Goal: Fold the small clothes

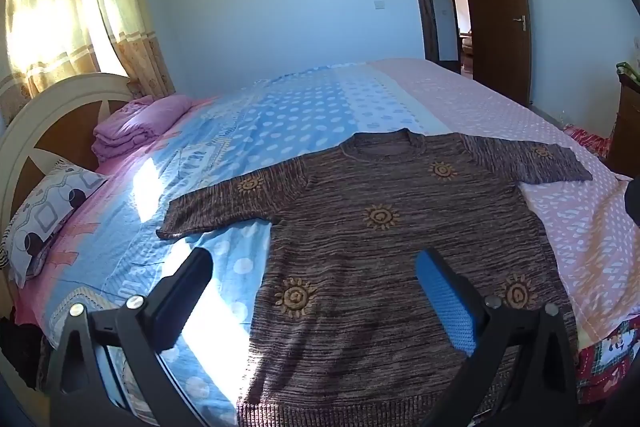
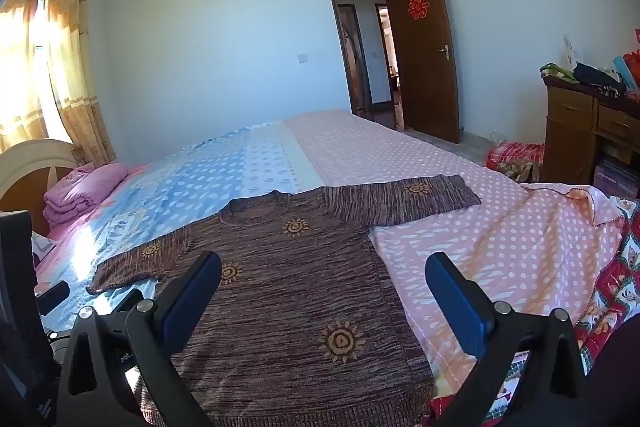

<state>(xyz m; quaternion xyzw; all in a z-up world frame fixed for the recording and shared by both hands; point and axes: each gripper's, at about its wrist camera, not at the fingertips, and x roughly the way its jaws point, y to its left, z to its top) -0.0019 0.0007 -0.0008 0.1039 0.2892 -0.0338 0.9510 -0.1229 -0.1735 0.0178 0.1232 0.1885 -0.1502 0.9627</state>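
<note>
A: Where is the garment?

B: A brown knitted sweater point(image 1: 380, 227) with yellow sun motifs lies flat, front up, on a bed point(image 1: 280, 115) covered in blue and pink polka-dot sheets. Both short sleeves are spread out sideways, and the ribbed hem is nearest the cameras.

A: And the grippers?

B: The left gripper point(image 1: 314, 267) hovers above the sweater's lower left part, its jaws wide apart and holding nothing. The right gripper point(image 2: 324, 271) hovers over the lower right part, jaws equally wide and empty.

A: Anything else?

B: Folded pink bedding point(image 1: 136, 127) sits by the headboard point(image 1: 48, 115).
</note>
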